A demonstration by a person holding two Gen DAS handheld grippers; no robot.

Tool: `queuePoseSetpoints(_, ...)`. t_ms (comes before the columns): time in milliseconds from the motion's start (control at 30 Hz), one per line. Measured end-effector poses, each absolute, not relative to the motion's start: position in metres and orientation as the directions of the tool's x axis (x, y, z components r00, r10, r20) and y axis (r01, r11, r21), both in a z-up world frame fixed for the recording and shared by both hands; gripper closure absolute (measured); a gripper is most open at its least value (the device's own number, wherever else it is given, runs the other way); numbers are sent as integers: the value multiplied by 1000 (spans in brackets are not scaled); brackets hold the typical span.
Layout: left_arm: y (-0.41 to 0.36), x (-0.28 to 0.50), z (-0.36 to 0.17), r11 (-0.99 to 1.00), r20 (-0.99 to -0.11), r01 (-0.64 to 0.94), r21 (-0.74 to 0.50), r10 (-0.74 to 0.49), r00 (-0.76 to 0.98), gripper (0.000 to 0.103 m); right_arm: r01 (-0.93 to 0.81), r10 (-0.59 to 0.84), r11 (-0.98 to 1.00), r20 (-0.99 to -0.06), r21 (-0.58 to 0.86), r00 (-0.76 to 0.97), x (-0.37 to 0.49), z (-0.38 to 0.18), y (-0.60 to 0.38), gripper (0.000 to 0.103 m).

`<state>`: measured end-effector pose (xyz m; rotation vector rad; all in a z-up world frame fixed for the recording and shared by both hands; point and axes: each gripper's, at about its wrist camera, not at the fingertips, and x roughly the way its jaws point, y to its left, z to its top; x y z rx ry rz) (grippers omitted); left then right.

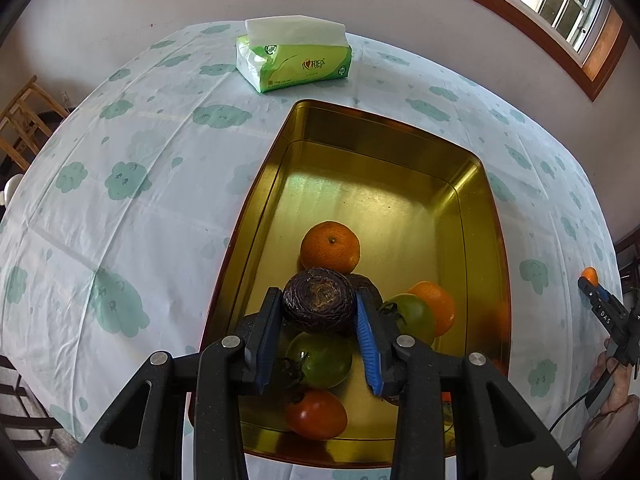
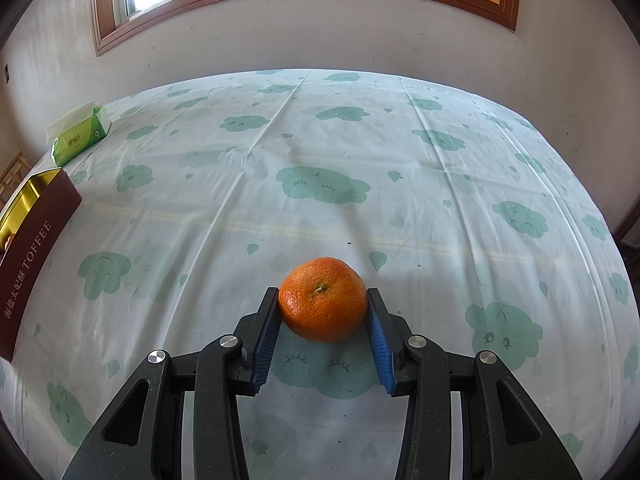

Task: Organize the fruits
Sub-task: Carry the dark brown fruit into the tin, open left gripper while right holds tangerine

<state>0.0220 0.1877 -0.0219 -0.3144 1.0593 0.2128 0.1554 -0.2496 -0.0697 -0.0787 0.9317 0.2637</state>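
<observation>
**Both grippers loaded, left one over the tin**

Left gripper point(image 1: 318, 308) clamps a dark purple, wrinkled passion fruit point(image 1: 319, 303) between its blue pads, held above the near end of the gold-lined tin point(image 1: 400, 152). Right gripper point(image 2: 322, 312) pinches a mandarin point(image 2: 323, 298), orange, pitted skin, stem up, just above the cloud-print tablecloth point(image 2: 320, 140), well apart from the tin.

Count in the tin, left wrist view: 2 mandarins (one point(image 1: 330, 246) ahead of the pads, one point(image 1: 438, 307) to the right), 2 green round fruits ( point(image 1: 322, 360), point(image 1: 414, 316)), 1 red-orange fruit with a dried calyx point(image 1: 316, 414), looks like a persimmon. A second dark fruit point(image 1: 370, 286) sits behind the held one, mostly hidden. 1 tissue pack point(image 1: 294, 58), green and white, beyond the tin.

View differences: left wrist shows the tin contents, plus the right gripper with its mandarin at the far right edge, a hand point(image 1: 618, 396) behind it. Right wrist shows only the tin's maroon outer wall lettered "TOFFEE", the tissue pack far left, a window above.
</observation>
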Motion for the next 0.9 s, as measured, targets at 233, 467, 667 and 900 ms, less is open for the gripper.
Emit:
queuePoseSetpoints(233,188,21,-23,937,-877,-314,-153,18,480,70,-258,190,965,-802,46,567,155,-70,-249,60)
queuePoseSetpoints(467,189,20,-23,936,-877,-317,-155,17,480,66,-258,189,965,-802,46,566,155,-69,-249,60)
queuePoseSetpoints(667,189,19,-23,935,-876,-316,-159,14,482,65,-258,189,965,-802,46,566,155,-69,-249,60)
queuePoseSetpoints(900,189,17,-23,936,-874,-314,-157,17,486,63,-258,189,965,-802,45,566,155,-69,-250,60)
